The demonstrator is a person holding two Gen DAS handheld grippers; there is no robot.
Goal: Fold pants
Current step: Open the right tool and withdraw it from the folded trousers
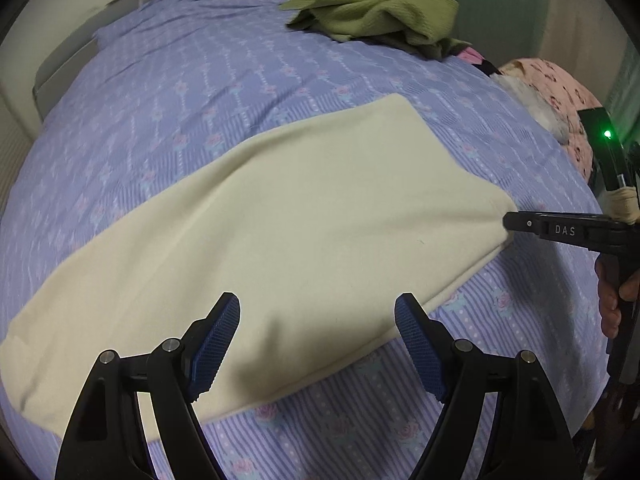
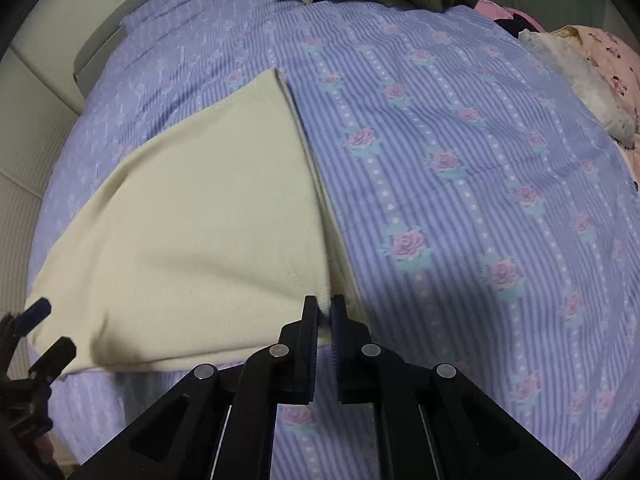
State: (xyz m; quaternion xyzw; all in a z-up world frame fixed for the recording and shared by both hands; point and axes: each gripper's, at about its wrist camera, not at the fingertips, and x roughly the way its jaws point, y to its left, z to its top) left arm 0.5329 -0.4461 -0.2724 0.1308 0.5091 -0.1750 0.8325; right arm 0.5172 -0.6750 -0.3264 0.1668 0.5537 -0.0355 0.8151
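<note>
I see the cream pants [image 1: 256, 216] lying flat on the bed [image 1: 168, 80], folded lengthwise into a long band that runs from the near left edge toward the middle of the lavender, rose-patterned sheet. My left gripper [image 1: 318, 346] hovers above the near long edge of the fabric with its blue-padded fingers [image 1: 218, 344] spread wide; nothing sits between them and they touch no cloth. My right gripper [image 2: 325, 312] is at the near corner of the band's right-hand end, its fingers [image 2: 310, 320] pressed together and pinching that corner of the pants. In the left wrist view the same gripper reaches in from the right, its tip on the corner, with the hand [image 1: 614, 300] holding its grip just visible at the frame edge. At the far side of the bed lies a crumpled green knitted garment [image 1: 372, 8], and to the right a pink patterned piece of bedding [image 1: 560, 92], both well apart from the pants.
</note>
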